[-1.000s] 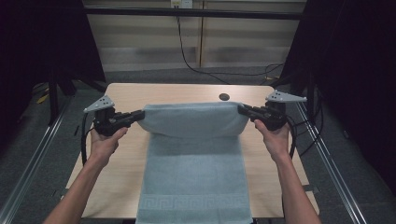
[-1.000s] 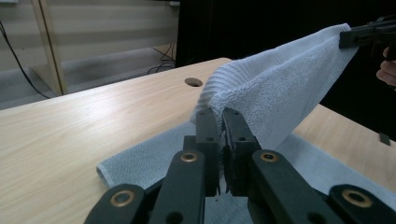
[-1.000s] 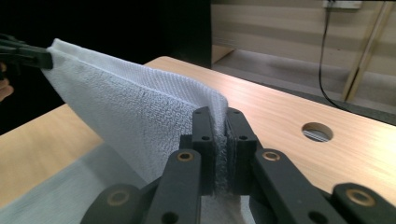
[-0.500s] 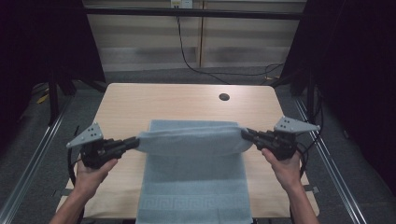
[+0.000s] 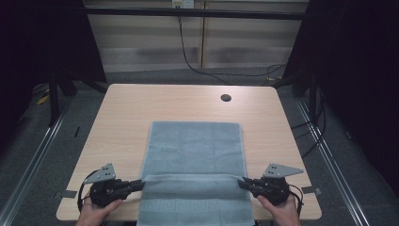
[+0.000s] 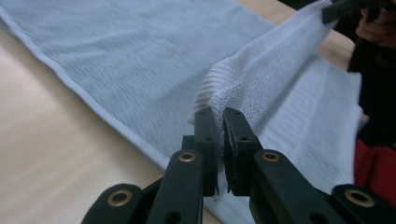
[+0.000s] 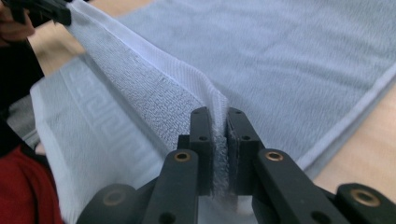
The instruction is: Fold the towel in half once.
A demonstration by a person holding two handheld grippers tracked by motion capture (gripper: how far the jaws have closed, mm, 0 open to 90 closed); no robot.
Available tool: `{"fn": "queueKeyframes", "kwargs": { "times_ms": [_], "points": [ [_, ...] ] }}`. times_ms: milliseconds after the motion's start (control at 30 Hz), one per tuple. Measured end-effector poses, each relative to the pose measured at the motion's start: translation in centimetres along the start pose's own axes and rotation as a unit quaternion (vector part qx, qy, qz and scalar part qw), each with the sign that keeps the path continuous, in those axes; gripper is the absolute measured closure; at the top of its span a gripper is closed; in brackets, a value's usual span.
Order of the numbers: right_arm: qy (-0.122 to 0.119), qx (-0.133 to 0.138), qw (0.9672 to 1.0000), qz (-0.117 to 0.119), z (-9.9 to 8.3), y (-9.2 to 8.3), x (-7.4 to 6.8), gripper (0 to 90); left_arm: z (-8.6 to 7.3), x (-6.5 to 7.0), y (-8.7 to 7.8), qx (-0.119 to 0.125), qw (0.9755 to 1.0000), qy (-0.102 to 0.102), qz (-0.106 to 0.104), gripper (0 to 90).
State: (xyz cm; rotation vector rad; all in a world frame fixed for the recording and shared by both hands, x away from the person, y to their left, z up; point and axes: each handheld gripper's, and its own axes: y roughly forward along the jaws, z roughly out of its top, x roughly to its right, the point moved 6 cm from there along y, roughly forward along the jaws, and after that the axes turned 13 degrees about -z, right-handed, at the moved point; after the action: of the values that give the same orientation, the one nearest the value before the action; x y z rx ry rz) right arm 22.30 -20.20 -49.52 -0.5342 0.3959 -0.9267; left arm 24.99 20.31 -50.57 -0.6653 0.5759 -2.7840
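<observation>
Near the table's (image 5: 141, 108) front edge, we've pulled the towel's (image 5: 193, 146) far hem down from mid-table since the earlier frame. Left gripper (image 5: 139, 184) and right gripper (image 5: 242, 181) sit low, level, pointing inward, each pinching a corner of the hem, jaws just easing slightly. Bare tabletop either side.

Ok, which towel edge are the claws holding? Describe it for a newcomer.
On the wooden table lies a light blue towel. Near the person's side, one edge runs taut between the left claw and right claw. Unlike the flat far edge, it is lifted and folded back.
</observation>
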Motion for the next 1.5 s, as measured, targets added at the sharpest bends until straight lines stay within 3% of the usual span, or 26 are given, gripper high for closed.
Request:
{"fn": "queueKeyframes", "kwargs": {
  "times_ms": [167, 267, 400, 500, 700, 933, 1000, 1067, 1133, 1200, 1267, 1333, 1433, 1500],
  "points": [
    [0.001, -0.008, 0.9998, 0.018, -2.3, -1.9, -1.6, 72.1, -1.3, 2.1, -0.6, -0.006, 0.9997, 0.002, -0.026, 81.9],
    [-0.002, -0.022, 0.9997, 0.003, -3.5, -2.7, -1.9, 61.6, -1.4, 3.1, -0.8, 0.002, 0.9992, 0.007, -0.038, 68.6],
    [0.015, 0.008, 0.9998, 0.003, -2.9, -3.5, -1.3, 58.7, -0.3, 3.2, -1.4, 0.025, 0.9989, 0.010, -0.039, 63.0],
    [0.009, 0.012, 0.9999, -0.002, -2.0, -2.8, -0.9, 58.4, 1.1, 1.3, -0.9, 0.027, 0.9994, 0.011, -0.019, 61.2],
    [-0.009, 0.003, 1.0000, -0.001, 0.8, 1.4, 0.5, 55.5, 3.1, -4.6, 2.2, -0.004, 0.9996, -0.023, 0.016, 58.2],
    [-0.007, -0.006, 0.9999, -0.012, 4.3, 6.4, 3.1, 51.0, 5.5, -9.1, 4.1, -0.007, 0.9980, -0.035, 0.051, 56.7],
    [-0.003, -0.011, 0.9997, -0.023, 5.3, 8.0, 4.0, 50.6, 5.9, -10.2, 4.7, -0.011, 0.9967, -0.037, 0.072, 56.8],
    [-0.006, -0.021, 0.9993, -0.031, 5.8, 9.5, 4.7, 50.2, 6.1, -10.6, 5.3, 0.001, 0.9972, -0.037, 0.064, 60.1],
    [-0.005, -0.031, 0.9989, -0.034, 6.0, 10.9, 5.2, 50.0, 5.6, -11.4, 6.2, -0.035, 0.9950, -0.033, 0.088, 58.7],
    [-0.005, -0.042, 0.9983, -0.040, 5.8, 12.1, 5.4, 49.5, 5.0, -11.9, 6.7, -0.046, 0.9939, -0.038, 0.093, 58.6],
    [-0.012, -0.058, 0.9973, -0.042, 5.2, 12.9, 5.3, 49.5, 4.8, -11.9, 6.9, -0.056, 0.9931, -0.029, 0.099, 58.2],
    [-0.025, -0.074, 0.9957, -0.049, 4.5, 13.3, 4.9, 48.5, 4.8, -11.9, 6.9, -0.051, 0.9933, -0.036, 0.097, 57.2],
    [-0.025, -0.082, 0.9952, -0.048, 4.0, 12.6, 4.4, 48.2, 4.5, -11.7, 6.9, -0.052, 0.9939, -0.028, 0.093, 57.5],
    [-0.046, -0.092, 0.9936, -0.047, 3.5, 11.9, 3.8, 48.4, 4.2, -11.3, 7.0, -0.052, 0.9945, -0.020, 0.089, 57.6]
  ]
}}
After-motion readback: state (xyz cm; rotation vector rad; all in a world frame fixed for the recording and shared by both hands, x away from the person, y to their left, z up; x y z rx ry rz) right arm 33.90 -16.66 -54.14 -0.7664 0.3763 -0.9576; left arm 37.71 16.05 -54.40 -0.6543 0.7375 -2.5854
